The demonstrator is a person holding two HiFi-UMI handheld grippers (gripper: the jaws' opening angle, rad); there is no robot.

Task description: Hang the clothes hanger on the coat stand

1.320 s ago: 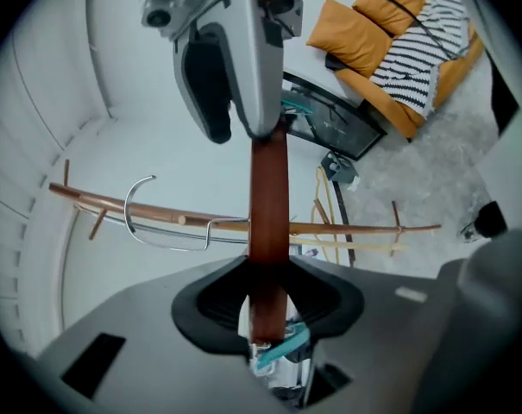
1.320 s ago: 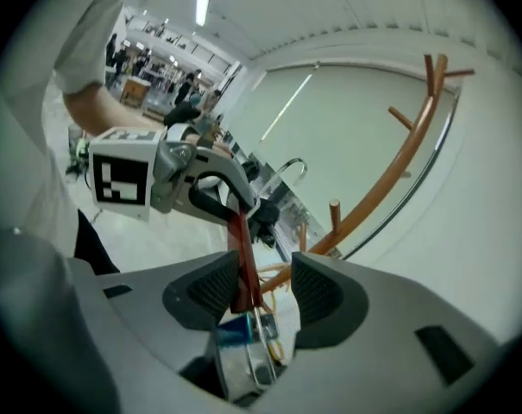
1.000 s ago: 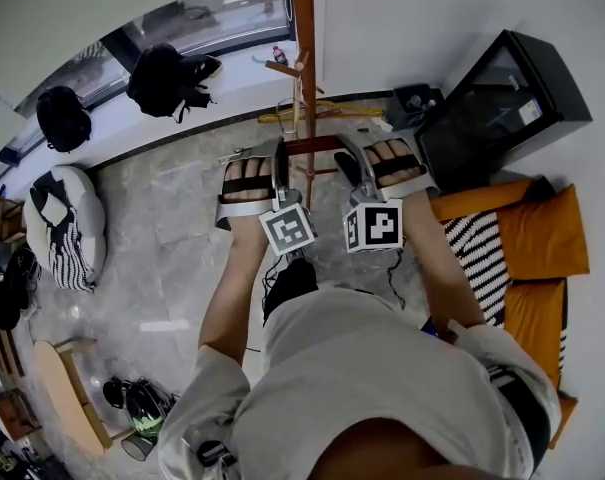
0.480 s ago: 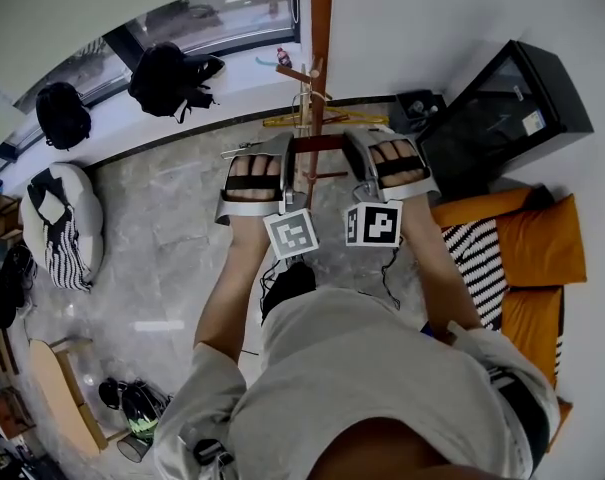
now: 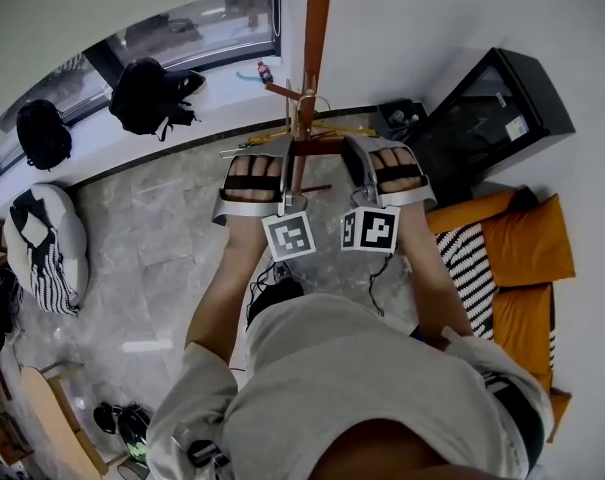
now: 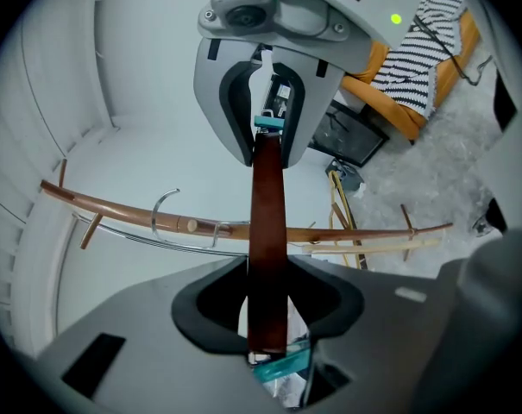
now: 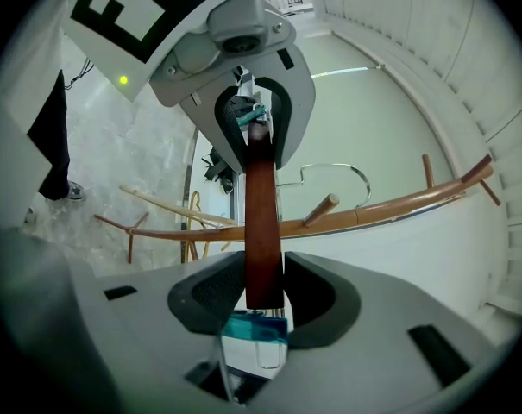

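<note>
Two-handed hold: left gripper [image 6: 267, 352] clamps hanger [image 5: 324, 145] end, right gripper [image 7: 262, 304] newly clamped on other; coat stand [image 5: 313, 28] nearer, hooking next.

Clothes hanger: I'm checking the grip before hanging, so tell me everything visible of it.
The clothes hanger is a flat bar of dark reddish-brown wood, held level, one end clamped in the left gripper, the other in the right gripper. It crosses the coat stand's pole; a silver hook shows beside that pole.
</note>
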